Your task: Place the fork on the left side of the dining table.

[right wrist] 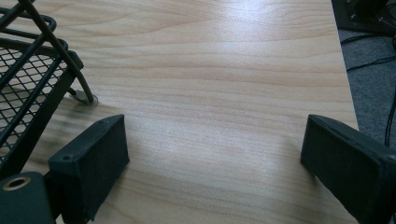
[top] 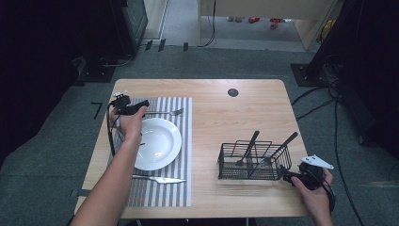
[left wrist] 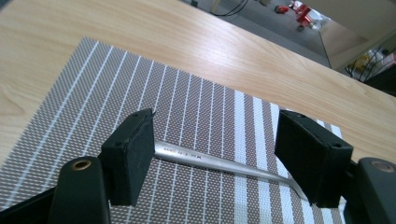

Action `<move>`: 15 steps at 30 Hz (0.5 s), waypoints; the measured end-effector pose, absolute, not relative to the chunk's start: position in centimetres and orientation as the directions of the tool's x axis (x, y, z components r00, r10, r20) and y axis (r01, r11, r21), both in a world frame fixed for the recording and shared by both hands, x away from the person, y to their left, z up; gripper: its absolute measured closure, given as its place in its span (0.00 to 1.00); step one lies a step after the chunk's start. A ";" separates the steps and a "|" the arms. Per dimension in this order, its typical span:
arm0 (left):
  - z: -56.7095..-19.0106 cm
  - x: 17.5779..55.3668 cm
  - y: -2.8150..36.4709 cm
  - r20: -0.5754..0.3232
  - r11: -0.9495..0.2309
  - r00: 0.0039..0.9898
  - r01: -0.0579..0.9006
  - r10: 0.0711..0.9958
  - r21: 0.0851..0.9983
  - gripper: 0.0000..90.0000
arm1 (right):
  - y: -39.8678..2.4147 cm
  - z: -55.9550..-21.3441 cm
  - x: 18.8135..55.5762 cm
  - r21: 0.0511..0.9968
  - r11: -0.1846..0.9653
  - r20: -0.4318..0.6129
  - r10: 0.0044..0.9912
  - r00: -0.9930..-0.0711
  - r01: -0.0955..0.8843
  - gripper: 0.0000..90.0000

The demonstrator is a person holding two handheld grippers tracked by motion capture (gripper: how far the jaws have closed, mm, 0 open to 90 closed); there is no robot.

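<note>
A silver fork (top: 165,113) lies on the striped placemat (top: 162,193) just beyond the white plate (top: 160,141). My left gripper (top: 139,108) hovers over the fork's handle end. In the left gripper view the fork handle (left wrist: 210,162) rests flat on the placemat (left wrist: 140,88) between the two pads of the left gripper (left wrist: 217,140), which stand apart and do not press on it. My right gripper (top: 288,175) stays open at the right end of the black wire basket (top: 251,162). Bare wood lies between the jaws of the right gripper (right wrist: 215,140), with the basket's corner (right wrist: 32,88) to the left.
A silver knife (top: 159,179) lies on the placemat on the near side of the plate. Two black-handled utensils (top: 249,143) lean in the basket. A dark round grommet (top: 233,92) sits near the table's far edge. Cables run over the floor at the right.
</note>
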State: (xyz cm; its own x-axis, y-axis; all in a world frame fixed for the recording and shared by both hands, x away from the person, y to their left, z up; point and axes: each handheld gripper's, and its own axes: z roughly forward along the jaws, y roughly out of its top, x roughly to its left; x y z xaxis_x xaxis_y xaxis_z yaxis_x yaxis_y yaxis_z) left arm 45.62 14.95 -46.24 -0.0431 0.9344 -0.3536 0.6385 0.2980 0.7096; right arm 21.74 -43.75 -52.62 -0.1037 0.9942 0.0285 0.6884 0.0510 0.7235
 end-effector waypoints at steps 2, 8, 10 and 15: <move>-45.8 45.2 15.1 -0.336 0.273 -0.022 0.636 0.942 0.722 0.30 | -43.7 -52.6 21.7 0.724 0.051 0.028 0.994 -0.104 0.688 0.08; -44.8 43.6 15.8 -0.337 0.248 0.027 0.622 0.941 0.743 0.28 | -43.8 -52.6 21.7 0.724 0.051 0.029 0.994 -0.104 0.688 0.08; -44.4 43.1 15.9 -0.322 0.228 0.042 0.619 0.946 0.751 0.26 | -43.7 -52.6 21.7 0.724 0.052 0.029 0.994 -0.105 0.688 0.08; -43.5 41.3 16.2 -0.309 0.191 0.107 0.586 0.945 0.788 0.22 | -43.8 -52.6 21.8 0.723 0.053 0.029 0.994 -0.107 0.689 0.07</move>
